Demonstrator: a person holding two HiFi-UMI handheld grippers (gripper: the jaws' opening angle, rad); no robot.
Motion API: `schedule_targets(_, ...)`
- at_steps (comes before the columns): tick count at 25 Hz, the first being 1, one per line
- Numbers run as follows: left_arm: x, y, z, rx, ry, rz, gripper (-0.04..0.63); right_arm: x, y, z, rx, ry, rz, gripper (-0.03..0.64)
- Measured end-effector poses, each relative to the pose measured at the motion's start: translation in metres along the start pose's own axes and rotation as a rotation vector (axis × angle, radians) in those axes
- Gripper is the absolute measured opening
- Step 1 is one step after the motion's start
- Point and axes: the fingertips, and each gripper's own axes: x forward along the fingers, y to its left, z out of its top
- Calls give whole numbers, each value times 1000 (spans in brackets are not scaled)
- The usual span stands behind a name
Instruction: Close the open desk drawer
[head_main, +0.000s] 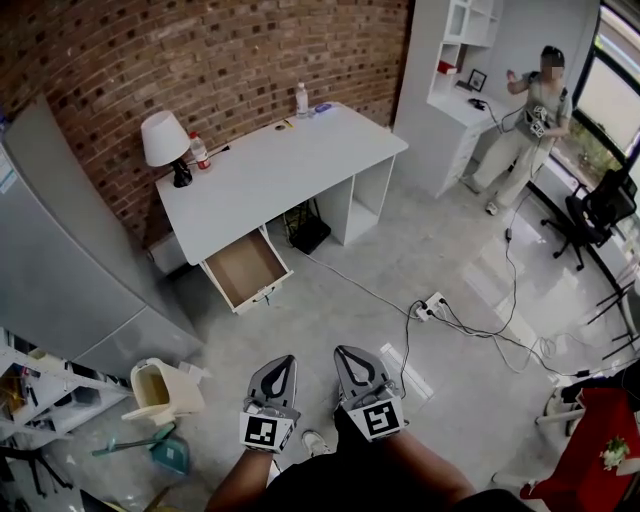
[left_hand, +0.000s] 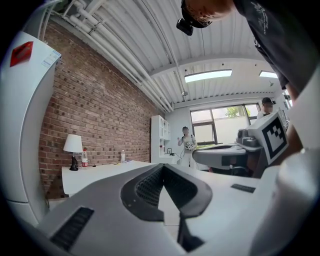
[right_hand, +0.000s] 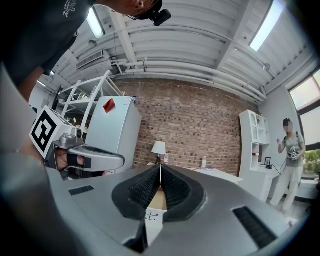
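A loft-style office or studio. Well ahead of both jaws, a white writing surface (head_main: 280, 165) stands against a red brick wall (head_main: 200, 60) and carries a table lamp (head_main: 165, 140). To the right of the jaws are white shelving (head_main: 470, 25) and a black office chair (head_main: 600, 205) by tall windows (head_main: 615, 90). A grey refrigerator (head_main: 60, 260) stands to their left. Exposed pipes (right_hand: 190, 75) run overhead.

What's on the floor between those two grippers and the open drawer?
Only bare floor, in the head view, lies between the left gripper, right gripper and the drawer.
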Motion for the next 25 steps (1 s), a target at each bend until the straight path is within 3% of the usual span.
schedule_targets(8,40,36,-15,-1,37,89,3,55,-25,-14,58,-34,82,28)
schedule_targets(15,78,85,-35,-50,90,200,3,123,-42,-38,74,0,181,28)
schedule_targets(19,97,108,-55,-32,135,262,3,156,-50,-50,87,0,244,28)
schedule_targets(25,127,133,-69,-55,139,338,3,194,-56,-74,117,-2,322,28)
